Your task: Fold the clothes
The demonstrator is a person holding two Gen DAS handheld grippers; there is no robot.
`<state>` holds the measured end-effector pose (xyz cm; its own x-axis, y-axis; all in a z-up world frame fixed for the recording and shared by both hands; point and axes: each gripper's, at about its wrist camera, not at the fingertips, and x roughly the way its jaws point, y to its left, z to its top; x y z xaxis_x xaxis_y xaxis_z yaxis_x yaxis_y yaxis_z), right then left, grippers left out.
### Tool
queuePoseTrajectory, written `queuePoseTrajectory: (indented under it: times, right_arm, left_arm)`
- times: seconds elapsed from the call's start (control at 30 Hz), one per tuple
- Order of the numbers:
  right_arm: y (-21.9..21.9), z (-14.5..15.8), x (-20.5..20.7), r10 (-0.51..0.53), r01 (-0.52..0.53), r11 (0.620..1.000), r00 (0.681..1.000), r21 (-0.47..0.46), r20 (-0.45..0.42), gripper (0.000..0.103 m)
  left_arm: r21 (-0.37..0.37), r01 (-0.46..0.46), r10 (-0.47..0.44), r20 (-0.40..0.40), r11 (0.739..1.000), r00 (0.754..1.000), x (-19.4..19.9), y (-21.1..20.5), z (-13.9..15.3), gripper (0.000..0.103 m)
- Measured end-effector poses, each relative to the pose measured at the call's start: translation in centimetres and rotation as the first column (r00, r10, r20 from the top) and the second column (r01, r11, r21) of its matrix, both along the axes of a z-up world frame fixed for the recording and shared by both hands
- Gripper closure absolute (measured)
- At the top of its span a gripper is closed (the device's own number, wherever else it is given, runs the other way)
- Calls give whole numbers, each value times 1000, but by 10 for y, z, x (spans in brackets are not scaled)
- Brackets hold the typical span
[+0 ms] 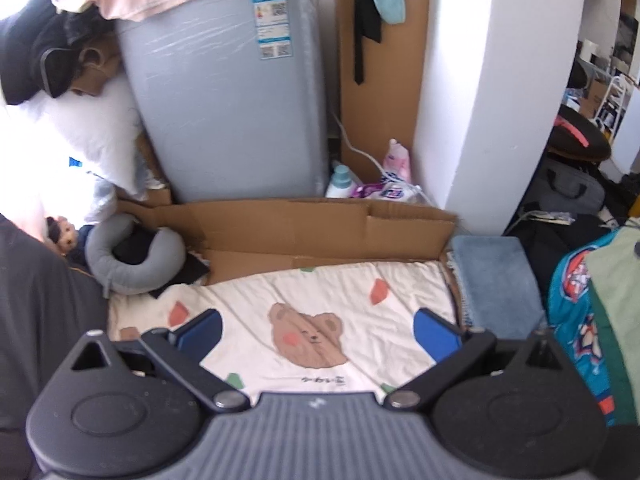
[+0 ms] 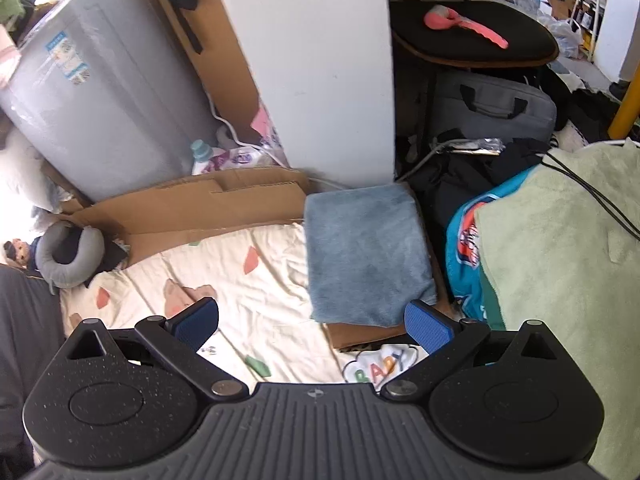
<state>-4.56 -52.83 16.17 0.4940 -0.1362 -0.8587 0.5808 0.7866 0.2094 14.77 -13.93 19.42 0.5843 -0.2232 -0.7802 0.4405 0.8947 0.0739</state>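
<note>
Nearest, left gripper (image 1: 318,330) held level above the bedding, jaws spread wide, blue pads (image 1: 202,334) apart with nothing between them and touching nothing. Right gripper (image 2: 312,326) likewise raised and tipped slightly downward, jaws equally wide, blue pads (image 2: 430,330) bare, gripping nothing.

Just beneath both, cream sheet (image 1: 320,292) printed with a brown bear (image 1: 306,338), spread flat though a little creased. At the near right edge of it, small white garment (image 2: 380,364) with coloured "BABY" letters, lying partly under the right gripper's body. Beside that, folded blue towel (image 2: 366,256) resting on a strip of cardboard (image 2: 360,334), overlapping the sheet's right border. Further right, pale green cloth (image 2: 560,264) heaped over a teal printed fabric (image 2: 464,256).

Left of the sheet, grey neck pillow (image 1: 134,256) curled round something dark. Behind the sheet, flattened cardboard sheets (image 1: 320,226), then a grey washing machine (image 1: 228,92) with a blue label, detergent bottles (image 1: 340,182) at its foot, and a white wall corner (image 1: 492,92). Farthest right, grey laptop bag (image 2: 494,106) below a dark round seat (image 2: 476,40).
</note>
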Motion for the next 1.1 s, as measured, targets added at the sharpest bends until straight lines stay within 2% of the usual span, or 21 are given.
queuePoseTrajectory:
  times: [0.2,0.3,0.43,0.6,0.73,1.0,1.1]
  right_arm:
    - [26,17,-2,9,-8,999,999,-48,33,0]
    - [41,15,-5,48,-48,999,998,-21,47,0]
    - [70,9,-10,79,-76,996,995,-50,60,0]
    - [105,0,-17,91,-86,995,991,-54,94,0]
    - [131,-5,-23,108,-102,993,986,-50,124,0]
    - [164,-20,-40,102,-91,993,983,-79,150,0]
    - [173,-27,-48,101,-87,992,984,-94,150,0]
  left_arm:
    - [-70,-39,42,43,997,998,-24,29,-5,0]
    - [-115,-76,83,61,990,995,-36,45,-7,0]
    - [-147,-91,103,77,985,992,-53,62,-10,0]
    - [-156,-133,146,73,979,987,-70,76,-18,0]
    - [-192,-157,172,63,969,983,-85,86,-23,0]
    - [-162,-172,183,57,972,981,-117,79,-43,0]
    - [-174,-179,191,58,968,980,-127,75,-48,0]
